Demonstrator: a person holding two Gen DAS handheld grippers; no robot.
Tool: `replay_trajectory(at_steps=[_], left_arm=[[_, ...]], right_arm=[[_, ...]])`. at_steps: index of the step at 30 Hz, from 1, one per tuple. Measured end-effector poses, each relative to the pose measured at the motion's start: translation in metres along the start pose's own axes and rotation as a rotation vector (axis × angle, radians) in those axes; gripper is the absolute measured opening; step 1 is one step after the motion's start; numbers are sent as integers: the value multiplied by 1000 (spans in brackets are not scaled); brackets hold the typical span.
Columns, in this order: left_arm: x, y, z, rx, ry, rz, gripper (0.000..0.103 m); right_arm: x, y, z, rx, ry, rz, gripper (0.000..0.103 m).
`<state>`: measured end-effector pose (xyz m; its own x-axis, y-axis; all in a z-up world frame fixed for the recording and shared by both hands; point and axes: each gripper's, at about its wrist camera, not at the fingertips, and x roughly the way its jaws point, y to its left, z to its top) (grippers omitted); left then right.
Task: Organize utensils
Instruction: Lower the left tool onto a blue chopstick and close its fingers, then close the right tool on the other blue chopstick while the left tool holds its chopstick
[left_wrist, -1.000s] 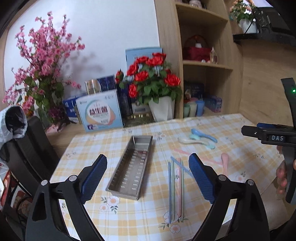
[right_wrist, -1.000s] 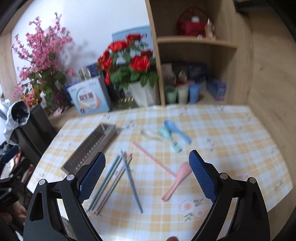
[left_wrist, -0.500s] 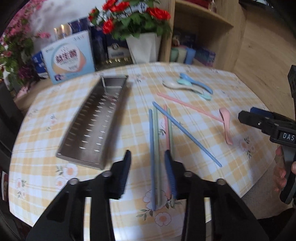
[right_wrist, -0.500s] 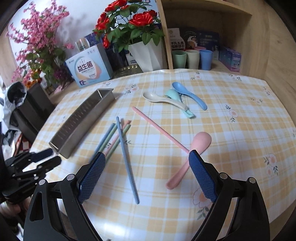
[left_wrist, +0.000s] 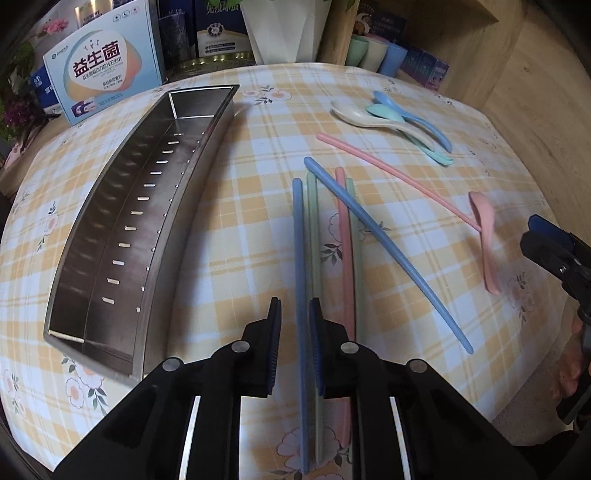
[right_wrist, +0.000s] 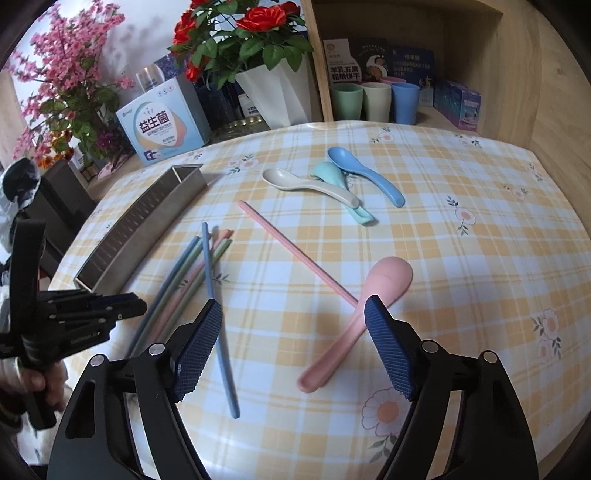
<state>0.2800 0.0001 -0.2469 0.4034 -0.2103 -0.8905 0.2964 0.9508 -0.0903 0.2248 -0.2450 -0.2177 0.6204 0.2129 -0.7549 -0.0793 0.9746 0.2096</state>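
Several pastel chopsticks lie side by side on the checked tablecloth. My left gripper (left_wrist: 294, 301) hangs over their near ends, jaws narrow and closing. A blue chopstick (left_wrist: 297, 258) runs between the jaws, with a gap on its left side. A second blue chopstick (left_wrist: 388, 254) crosses the bundle. My right gripper (right_wrist: 291, 306) stands wide, jaws closing slightly, over the handle of the pink spoon (right_wrist: 388, 277), which rests on a long pink chopstick (right_wrist: 295, 251). The steel slotted tray (left_wrist: 184, 221) lies empty to the left. White (right_wrist: 295, 182), teal (right_wrist: 332, 175) and blue (right_wrist: 354, 166) spoons lie farther back.
Behind the table stand a printed box (right_wrist: 162, 129), a white pot of red roses (right_wrist: 273, 92) and a wooden shelf with three cups (right_wrist: 373, 101). A hand (right_wrist: 40, 384) holds the left gripper's handle at the table's left edge.
The left gripper dropped and tipped down onto the chopsticks, and its jaws went from wide to narrow. The right gripper sank toward the pink spoon and its jaws narrowed a little.
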Motion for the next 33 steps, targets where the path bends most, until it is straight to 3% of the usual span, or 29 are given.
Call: replay_trajectory(at_steps=[11, 24, 28, 33], left_arm=[[17, -3, 4, 33, 42, 2, 9], [13, 1, 3, 0, -9, 1, 6], [15, 0, 0, -34, -48, -2, 6], [14, 8, -4, -121, -85, -36, 6]], right_arm=[[12, 0, 10, -6, 6, 14, 76], [15, 15, 2, -51, 49, 29, 76], [15, 17, 0, -62, 63, 33, 67], [26, 23, 5, -110, 99, 61, 43]])
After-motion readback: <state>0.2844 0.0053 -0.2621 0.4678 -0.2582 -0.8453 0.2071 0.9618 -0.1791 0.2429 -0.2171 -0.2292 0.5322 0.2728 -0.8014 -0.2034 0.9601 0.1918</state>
